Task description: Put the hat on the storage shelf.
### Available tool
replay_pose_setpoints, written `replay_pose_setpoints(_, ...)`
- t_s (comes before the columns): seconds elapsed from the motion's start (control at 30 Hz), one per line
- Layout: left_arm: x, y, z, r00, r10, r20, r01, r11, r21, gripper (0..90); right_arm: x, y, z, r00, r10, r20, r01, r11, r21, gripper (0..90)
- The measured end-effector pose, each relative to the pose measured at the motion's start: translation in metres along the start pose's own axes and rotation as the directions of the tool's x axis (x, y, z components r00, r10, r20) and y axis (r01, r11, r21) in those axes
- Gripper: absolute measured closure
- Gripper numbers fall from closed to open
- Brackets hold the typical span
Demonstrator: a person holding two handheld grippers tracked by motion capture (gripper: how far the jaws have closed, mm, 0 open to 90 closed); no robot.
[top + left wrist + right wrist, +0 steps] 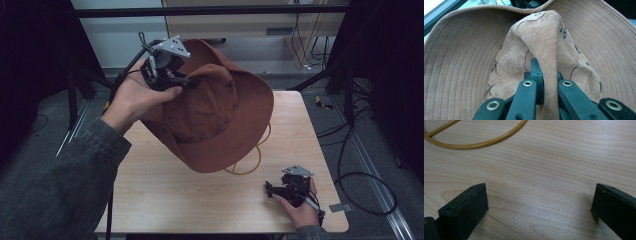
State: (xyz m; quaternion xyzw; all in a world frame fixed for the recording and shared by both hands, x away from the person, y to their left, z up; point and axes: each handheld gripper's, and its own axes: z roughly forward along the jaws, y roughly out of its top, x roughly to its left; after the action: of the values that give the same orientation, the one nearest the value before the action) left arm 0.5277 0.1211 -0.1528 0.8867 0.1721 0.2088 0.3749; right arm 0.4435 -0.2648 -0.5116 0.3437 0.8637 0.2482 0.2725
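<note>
A wide-brimmed brown hat [215, 115] hangs tilted above the table, its brim's lower edge near the table's middle. My left gripper [189, 80] is shut on a pinched fold of the hat's crown [549, 62], with the stitched brim spread behind it. A tan chin cord [250, 162] loops down from the hat onto the wood; its curve [481, 143] lies ahead of my right gripper. My right gripper [271, 189] rests open on the table at the front right, jaws wide apart over bare wood [539, 195].
The light wooden table [165, 195] has bare room at the front left. Black stand legs, cables and dark floor surround it; a cable [360, 185] coils on the floor to the right.
</note>
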Motion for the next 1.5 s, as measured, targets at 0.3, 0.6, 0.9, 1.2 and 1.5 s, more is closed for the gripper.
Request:
replay_pose_setpoints(0.3,-0.010,0.026,0.031,0.9987,0.035,0.038,-0.036,0.9993,0.014,87.9,0.000,0.000,0.000,1.0000,0.001,-0.003,-0.001,1.000,0.001,0.7)
replay_pose_setpoints(0.6,-0.023,0.050,0.053,0.9962,0.073,0.048,-0.074,0.9969,0.028,87.9,0.000,0.000,0.000,1.0000,-0.002,-0.007,0.002,1.000,-0.003,0.7)
replay_pose_setpoints(0.9,-0.030,0.060,0.078,0.9920,0.090,0.088,-0.094,0.9949,0.038,87.9,-0.001,0.000,0.000,1.0000,-0.006,-0.008,0.006,1.000,0.000,0.6)
replay_pose_setpoints(1.2,-0.032,0.064,0.092,0.9914,0.096,0.089,-0.101,0.9937,0.049,87.8,-0.001,0.000,0.000,1.0000,-0.004,-0.008,0.004,1.000,0.000,0.7)
replay_pose_setpoints(1.5,-0.028,0.064,0.105,0.9921,0.086,0.091,-0.093,0.9928,0.076,87.8,-0.001,0.000,0.000,1.0000,-0.002,-0.007,0.002,1.000,-0.001,0.7)
